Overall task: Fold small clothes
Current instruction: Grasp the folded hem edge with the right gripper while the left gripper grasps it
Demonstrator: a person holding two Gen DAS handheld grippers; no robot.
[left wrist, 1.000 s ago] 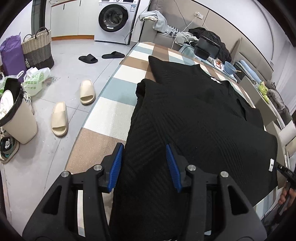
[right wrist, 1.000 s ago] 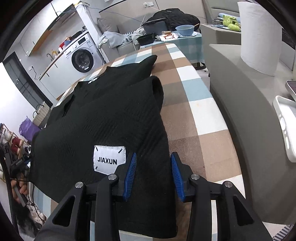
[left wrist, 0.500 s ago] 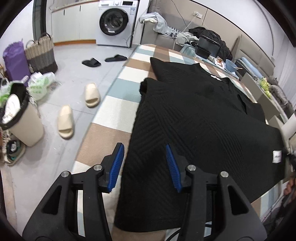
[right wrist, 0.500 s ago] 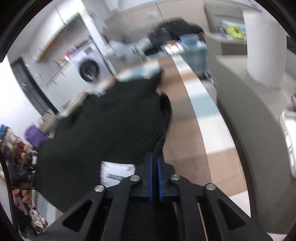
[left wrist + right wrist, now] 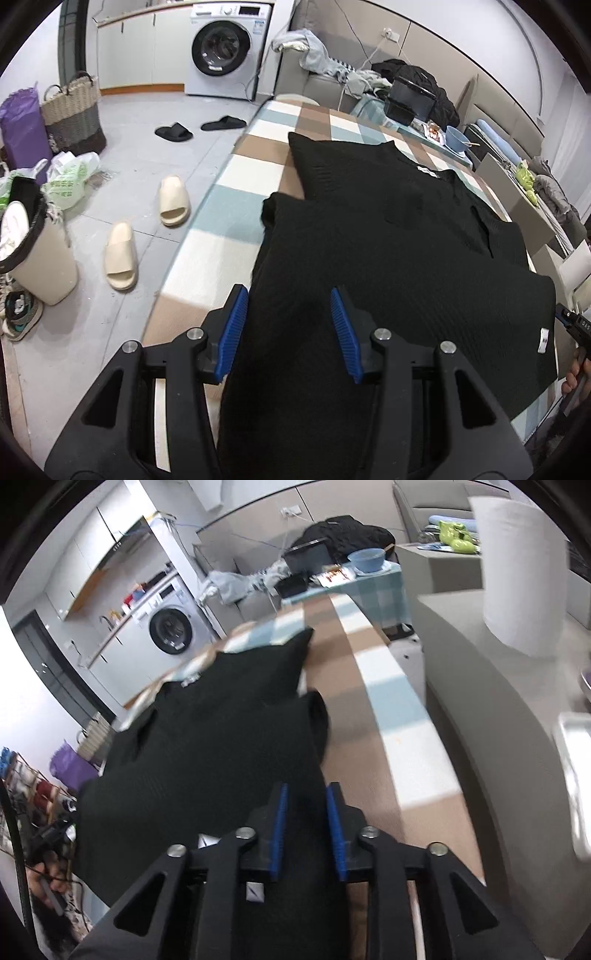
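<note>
The black knit garment point(image 5: 388, 266) lies spread on the checked surface point(image 5: 236, 184) ahead of both fingers, one sleeve turned in, most folding seemingly left; left gripper point(image 5: 288, 325) unclenched over fabric, right gripper point(image 5: 308, 827) opening around the hem

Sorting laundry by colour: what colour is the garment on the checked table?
Black garment, clearest in left wrist view.

Surface: a long table point(image 5: 236, 177) covered with a checked cloth of brown, white and pale blue squares.
On it, near end: a black knitted garment point(image 5: 388, 251) spread flat, one sleeve folded over its body.
On it, far end: a blue bowl point(image 5: 456, 138), a black tray point(image 5: 406, 101), some papers.
</note>
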